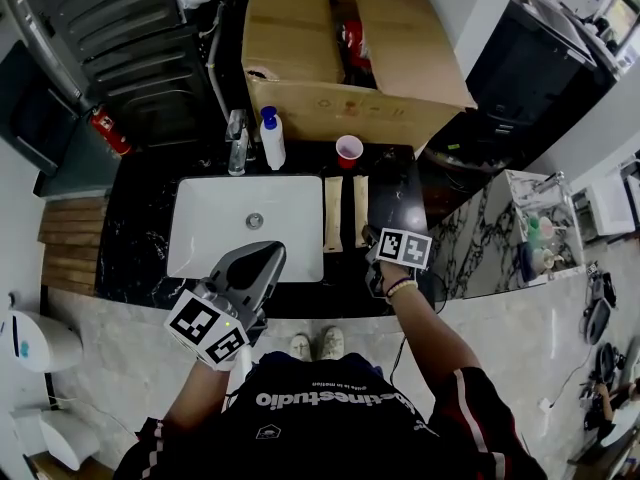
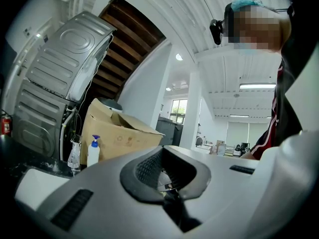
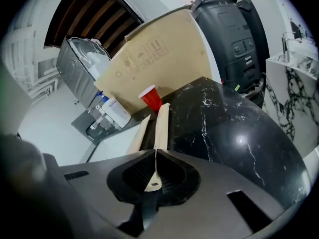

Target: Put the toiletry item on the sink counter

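Right gripper view: the right gripper point(image 3: 154, 156) pinches one end of a beige packet point(image 3: 162, 123) lying on the black bench point(image 3: 234, 133). The left gripper point(image 2: 164, 156) is closed and empty.

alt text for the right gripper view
The right tongs are shut on the near end of a beige packet lying on the black marble counter. A second packet lies beside it; a red cup and cardboard box stand beyond.

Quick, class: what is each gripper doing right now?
Left gripper: shut, nothing between its jaws.
Right gripper: shut on the near end of the beige packet.
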### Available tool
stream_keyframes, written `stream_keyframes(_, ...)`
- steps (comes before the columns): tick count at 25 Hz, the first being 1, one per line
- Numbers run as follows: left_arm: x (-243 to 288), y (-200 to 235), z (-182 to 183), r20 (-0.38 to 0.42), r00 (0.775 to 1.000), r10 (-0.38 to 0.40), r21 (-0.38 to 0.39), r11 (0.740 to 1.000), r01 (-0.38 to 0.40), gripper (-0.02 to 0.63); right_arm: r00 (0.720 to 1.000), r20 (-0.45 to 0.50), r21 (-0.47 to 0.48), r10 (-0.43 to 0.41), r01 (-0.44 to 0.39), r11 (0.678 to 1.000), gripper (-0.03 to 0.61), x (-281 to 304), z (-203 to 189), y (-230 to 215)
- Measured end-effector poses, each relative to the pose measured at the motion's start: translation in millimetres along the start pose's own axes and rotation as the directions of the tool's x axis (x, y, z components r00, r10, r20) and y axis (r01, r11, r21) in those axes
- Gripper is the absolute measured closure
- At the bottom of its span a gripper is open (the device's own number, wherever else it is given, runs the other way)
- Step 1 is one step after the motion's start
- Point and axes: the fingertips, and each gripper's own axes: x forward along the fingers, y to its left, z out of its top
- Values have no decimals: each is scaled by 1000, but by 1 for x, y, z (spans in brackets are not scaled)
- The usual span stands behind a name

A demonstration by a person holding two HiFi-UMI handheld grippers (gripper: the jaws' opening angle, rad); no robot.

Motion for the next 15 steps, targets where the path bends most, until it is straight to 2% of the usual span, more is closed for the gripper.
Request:
stream_keyframes(7,-1,-1,-1,-1,1000,2,-3,1000,-2,599,999,-20,29,-30,30,999,530,1,-2,-5)
stream_keyframes(15,-4,-6,-3,-1,1000,-3,-9,1000,3,600,999,-32,30,-43,44,999,494,-2,-4,-5)
